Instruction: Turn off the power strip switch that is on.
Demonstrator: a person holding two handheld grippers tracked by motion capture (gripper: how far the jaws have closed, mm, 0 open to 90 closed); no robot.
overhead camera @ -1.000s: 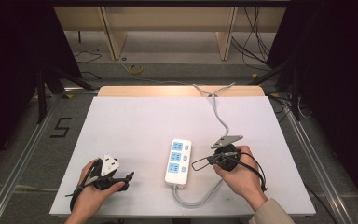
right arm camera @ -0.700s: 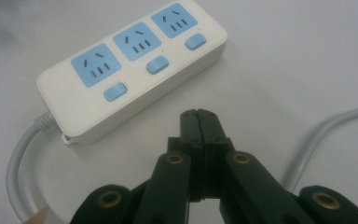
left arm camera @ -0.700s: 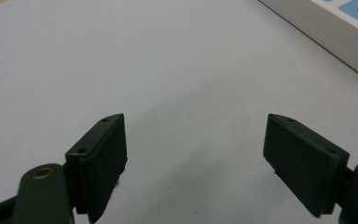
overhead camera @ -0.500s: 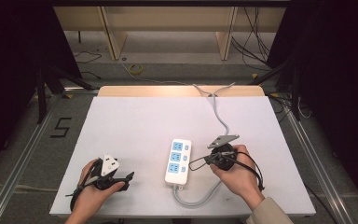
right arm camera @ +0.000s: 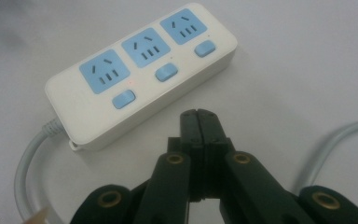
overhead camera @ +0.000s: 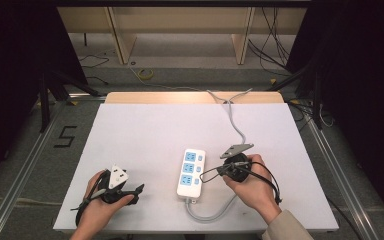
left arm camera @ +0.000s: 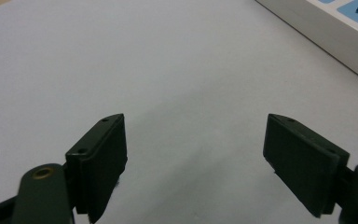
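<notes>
A white power strip (overhead camera: 191, 172) (right arm camera: 142, 72) with three blue sockets and three blue switches lies near the table's front edge, between the two hands. Its grey cable (overhead camera: 211, 214) loops out of its near end and runs back across the table. My right gripper (overhead camera: 219, 170) (right arm camera: 199, 115) rests just right of the strip, jaws shut with nothing between them, tips close to the strip's side. My left gripper (overhead camera: 139, 190) (left arm camera: 196, 158) lies on the table at the front left, jaws open and empty, pointing toward the strip, whose edge (left arm camera: 328, 28) shows at the top right.
The white table top (overhead camera: 155, 135) is bare apart from the strip and its cable (overhead camera: 236, 125), which goes off the far edge. Wooden furniture legs and loose cables sit on the floor beyond. A metal rail (overhead camera: 25, 165) runs along the left side.
</notes>
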